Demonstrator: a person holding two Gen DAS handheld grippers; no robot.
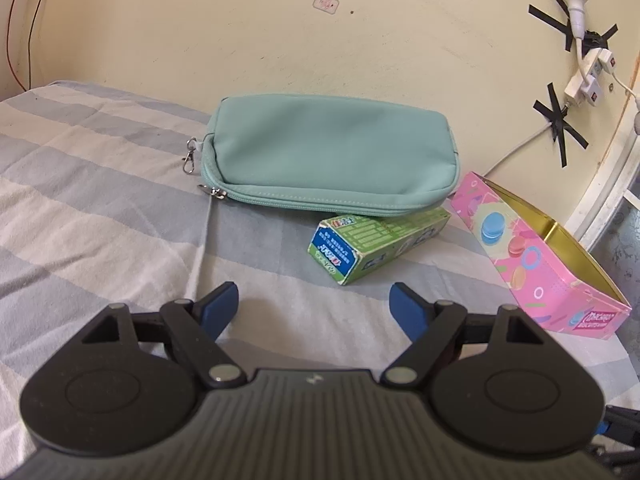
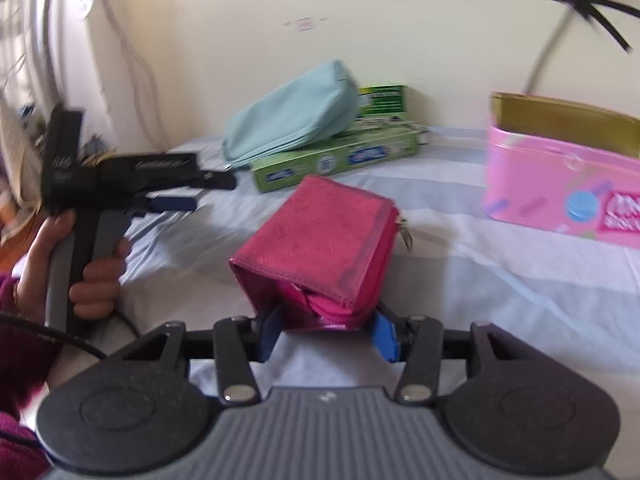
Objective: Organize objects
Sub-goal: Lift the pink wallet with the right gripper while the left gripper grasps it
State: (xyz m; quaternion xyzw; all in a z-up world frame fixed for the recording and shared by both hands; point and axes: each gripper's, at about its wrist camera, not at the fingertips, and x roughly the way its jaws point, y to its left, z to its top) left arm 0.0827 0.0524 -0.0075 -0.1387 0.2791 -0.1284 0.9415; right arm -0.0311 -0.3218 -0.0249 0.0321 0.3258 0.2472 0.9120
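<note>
Nearest the right wrist camera: right hand-held gripper [image 2: 328, 334], blue pads to either side of the near end of a pink zip wallet [image 2: 320, 240]. Wallet tilted, far end raised, zip edge toward the camera; pads right against its sides, but cannot tell whether pressing or merely flanking, so grip unconfirmed. Striped bed [image 2: 480, 280] visible below the wallet, between the fingers. Beyond the wallet, toward the wall: teal pouch [image 2: 292, 112] leaning across a long green carton [image 2: 336, 160], with a second green carton [image 2: 384, 100] showing behind it. To the right, well apart from the wallet: open pink tin [image 2: 560, 196], gold inside, standing on the bed. At left: left hand [image 2: 96, 280] around the handle of the left hand-held gripper [image 2: 172, 200], purple sleeve [image 2: 16, 420] at the frame edge. From the left wrist camera: left hand-held gripper [image 1: 314, 304] released, fingers spread wide, nothing between them, poised over the bed sheet [image 1: 100, 200]. Ahead of it, the green carton [image 1: 372, 244] lying partly under the teal pouch [image 1: 332, 152], pouch zip pull and clip at its left end. Pink tin [image 1: 552, 276] just beside the carton on the right, resting near the cream wall [image 1: 280, 40]. Black tape crosses [image 1: 560, 128] and white cables fixed to the wall at upper right.
</note>
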